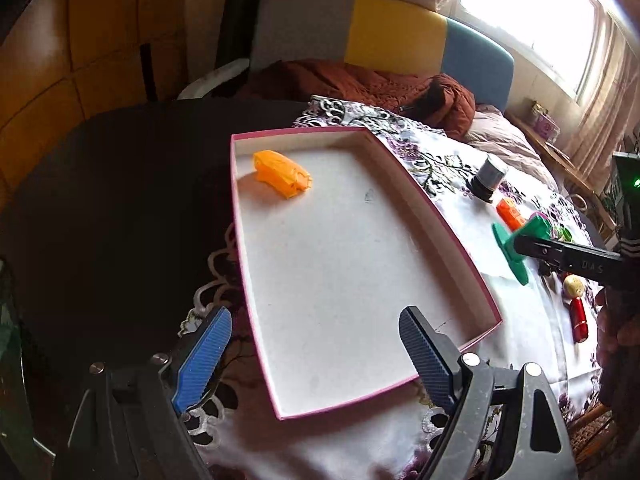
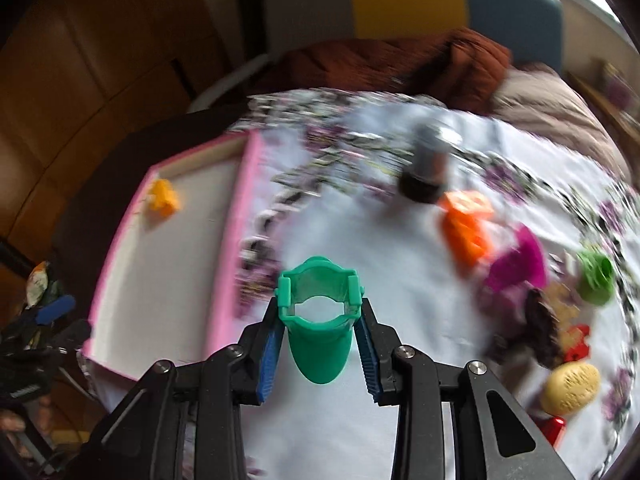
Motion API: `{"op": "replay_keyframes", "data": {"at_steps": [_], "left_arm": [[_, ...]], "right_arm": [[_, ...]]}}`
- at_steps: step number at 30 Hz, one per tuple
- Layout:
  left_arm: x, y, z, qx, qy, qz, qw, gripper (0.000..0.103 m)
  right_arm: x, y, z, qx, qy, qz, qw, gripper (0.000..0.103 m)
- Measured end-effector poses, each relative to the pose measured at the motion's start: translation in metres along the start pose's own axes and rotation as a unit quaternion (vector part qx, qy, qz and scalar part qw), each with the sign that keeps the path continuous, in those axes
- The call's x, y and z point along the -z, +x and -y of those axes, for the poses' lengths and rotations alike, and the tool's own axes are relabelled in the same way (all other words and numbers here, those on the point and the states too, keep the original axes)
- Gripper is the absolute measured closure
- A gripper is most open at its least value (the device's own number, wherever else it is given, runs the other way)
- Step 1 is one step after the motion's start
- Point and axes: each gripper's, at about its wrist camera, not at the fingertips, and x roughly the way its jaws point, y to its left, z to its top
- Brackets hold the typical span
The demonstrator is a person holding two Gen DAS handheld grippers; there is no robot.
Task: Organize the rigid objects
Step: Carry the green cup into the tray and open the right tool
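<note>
I see a dark round table (image 1: 100,208) covered partly by a white floral cloth (image 1: 472,216). On the cloth rest a pink-rimmed shallow box (image 1: 436,216), a grey-capped dark jar (image 1: 489,178), an orange block (image 1: 510,212) and a red-bodied peg figure (image 1: 578,312); remaining pieces are blurred.

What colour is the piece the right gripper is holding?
Green piece, clearest in the right wrist view, clamped in the right gripper.

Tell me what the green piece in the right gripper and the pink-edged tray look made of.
Green piece: probably moulded plastic, with uniform colour, a smooth, slightly glossy surface and thin clip tabs. Right gripper clamps it.
Pink-edged tray: probably cardboard, with thin straight walls, sharp folded corners and a matte white inside with faint marks.
</note>
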Motion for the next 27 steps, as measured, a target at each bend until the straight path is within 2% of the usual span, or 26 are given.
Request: {"op": "replay_keyframes", "data": {"at_steps": [5, 10, 17, 22, 23, 24, 26, 27], "left_arm": [[0.000, -0.002, -0.015, 0.000, -0.019, 0.000, 0.9998, 0.016], [0.001, -0.006, -0.032, -0.001, -0.042, 0.002, 0.9991, 0.016], [0.000, -0.008, -0.064, -0.006, -0.086, 0.007, 0.9962, 0.016], [0.003, -0.009, -0.074, 0.008, -0.098, 0.005, 0.9951, 0.016], [0.004, -0.008, -0.075, 0.010, -0.098, 0.004, 0.9951, 0.016], [0.004, -0.008, -0.076, 0.010, -0.098, 0.003, 0.9952, 0.016], [0.005, -0.008, -0.077, 0.012, -0.098, 0.004, 0.9951, 0.017], [0.005, -0.007, -0.078, 0.013, -0.099, 0.003, 0.9950, 0.017]], "right_arm": [[-0.021, 0.004, -0.055, -0.050, -0.034, 0.007, 0.998, 0.068], [-0.036, 0.031, -0.107, -0.082, -0.066, -0.016, 0.994, 0.068], [-0.054, 0.087, -0.168, -0.111, -0.086, -0.078, 0.987, 0.068], [-0.071, 0.116, -0.190, -0.104, -0.071, -0.078, 0.989, 0.067], [-0.073, 0.118, -0.191, -0.105, -0.070, -0.075, 0.989, 0.059], [-0.074, 0.119, -0.191, -0.108, -0.069, -0.076, 0.989, 0.044], [-0.074, 0.113, -0.187, -0.114, -0.063, -0.067, 0.989, 0.033], [-0.073, 0.110, -0.185, -0.114, -0.063, -0.063, 0.990, 0.033]]}}
